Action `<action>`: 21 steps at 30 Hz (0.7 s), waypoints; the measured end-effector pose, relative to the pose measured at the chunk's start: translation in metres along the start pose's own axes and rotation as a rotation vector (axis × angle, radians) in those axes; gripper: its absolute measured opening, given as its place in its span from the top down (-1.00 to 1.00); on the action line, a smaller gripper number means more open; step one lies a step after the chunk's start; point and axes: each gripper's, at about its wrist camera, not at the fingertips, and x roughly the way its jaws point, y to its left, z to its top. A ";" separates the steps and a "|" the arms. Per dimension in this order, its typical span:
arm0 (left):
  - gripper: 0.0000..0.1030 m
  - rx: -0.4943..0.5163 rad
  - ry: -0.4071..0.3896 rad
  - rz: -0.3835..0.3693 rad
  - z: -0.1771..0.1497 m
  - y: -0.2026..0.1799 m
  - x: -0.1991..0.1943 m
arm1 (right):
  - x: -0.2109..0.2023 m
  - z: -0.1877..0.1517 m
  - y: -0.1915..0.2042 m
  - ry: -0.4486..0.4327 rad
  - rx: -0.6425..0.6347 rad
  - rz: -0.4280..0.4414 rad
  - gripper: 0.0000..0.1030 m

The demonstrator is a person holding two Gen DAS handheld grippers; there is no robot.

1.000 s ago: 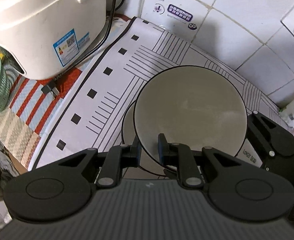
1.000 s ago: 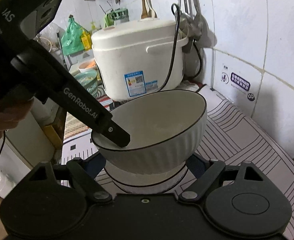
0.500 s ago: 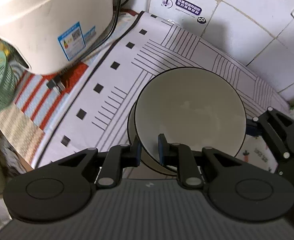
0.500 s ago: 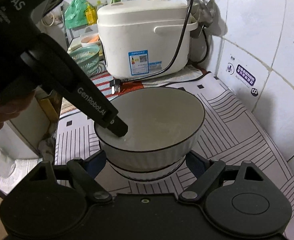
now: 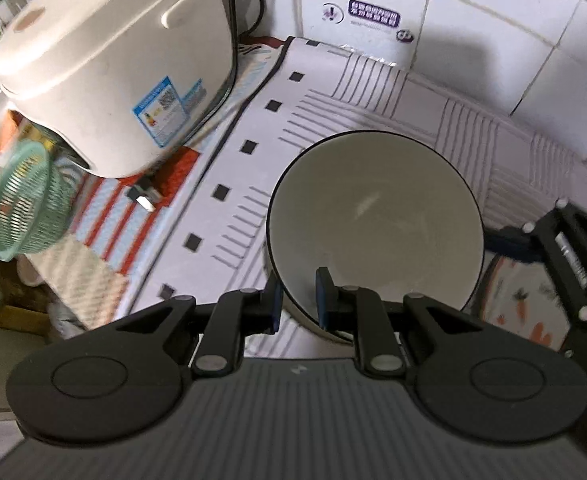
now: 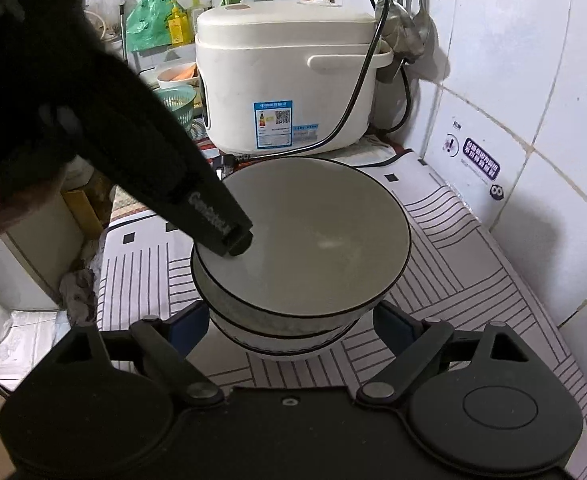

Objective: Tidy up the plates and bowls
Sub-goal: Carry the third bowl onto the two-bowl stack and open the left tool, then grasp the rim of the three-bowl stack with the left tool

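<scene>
A white bowl with a black rim (image 5: 373, 220) sits nested in a second, ribbed white bowl (image 6: 285, 344) on the striped mat (image 5: 333, 100). My left gripper (image 5: 296, 300) is shut on the upper bowl's near rim, one finger inside and one outside. In the right wrist view it reaches in from the upper left, with its fingertip (image 6: 233, 240) on the inner wall of the upper bowl (image 6: 313, 240). My right gripper (image 6: 291, 328) stands wide, its blue pads against both sides of the lower bowl. Only a sliver of the lower bowl (image 5: 305, 320) shows from the left wrist.
A white rice cooker (image 6: 285, 80) with a black cord stands behind the bowls against the tiled wall. A green plastic basket (image 5: 25, 200) sits to its left at the counter's edge. A carrot-patterned plate (image 5: 525, 304) lies under the right gripper's arm.
The upper bowl was raised and tilted above the lower one; it has come down and now sits level inside it. The left gripper stayed shut on the rim, the right one kept its width.
</scene>
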 end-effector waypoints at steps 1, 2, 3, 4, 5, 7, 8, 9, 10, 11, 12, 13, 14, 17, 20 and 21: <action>0.66 0.015 0.001 0.026 -0.001 -0.002 0.000 | -0.001 0.000 0.002 -0.010 -0.002 -0.006 -0.77; 0.65 0.023 -0.007 0.031 -0.002 -0.003 0.000 | -0.002 0.000 0.003 -0.022 0.001 -0.007 -0.77; 0.64 0.029 -0.009 0.027 -0.003 -0.003 0.002 | -0.003 0.000 0.003 -0.035 0.013 -0.009 -0.75; 0.64 0.028 -0.008 0.021 -0.003 -0.003 0.004 | -0.003 0.000 0.003 -0.046 0.019 0.002 -0.71; 0.64 0.021 -0.006 0.015 -0.003 -0.002 0.006 | -0.004 0.000 0.004 -0.063 0.022 0.013 -0.71; 0.64 0.013 -0.006 0.014 -0.003 0.000 0.010 | -0.002 0.003 0.006 -0.071 0.021 0.010 -0.70; 0.64 0.012 -0.001 0.009 -0.004 0.001 0.011 | 0.000 0.004 0.008 -0.067 0.015 -0.004 -0.70; 0.64 0.007 0.004 0.004 -0.005 0.002 0.013 | 0.001 0.005 0.010 -0.068 0.008 -0.019 -0.71; 0.64 0.002 0.012 -0.004 -0.006 0.003 0.015 | 0.001 0.005 0.010 -0.066 0.006 -0.022 -0.71; 0.64 0.000 0.019 -0.014 -0.006 0.004 0.016 | 0.001 0.005 0.011 -0.064 0.011 -0.021 -0.71; 0.63 -0.004 0.026 -0.028 -0.007 0.006 0.017 | 0.000 0.005 0.011 -0.066 0.019 -0.022 -0.71; 0.61 -0.012 0.034 -0.050 -0.007 0.008 0.016 | -0.003 0.003 0.012 -0.072 0.030 -0.025 -0.71; 0.60 -0.023 0.037 -0.069 -0.007 0.010 0.014 | -0.005 0.002 0.012 -0.077 0.042 -0.029 -0.71; 0.42 -0.041 0.030 -0.138 -0.007 0.018 0.005 | -0.014 -0.004 0.012 -0.085 0.097 -0.049 -0.71; 0.34 -0.074 0.018 -0.206 -0.009 0.028 -0.004 | -0.026 -0.013 0.012 -0.099 0.187 -0.071 -0.72; 0.34 -0.080 0.014 -0.228 -0.009 0.032 -0.007 | -0.030 -0.017 0.014 -0.106 0.214 -0.078 -0.72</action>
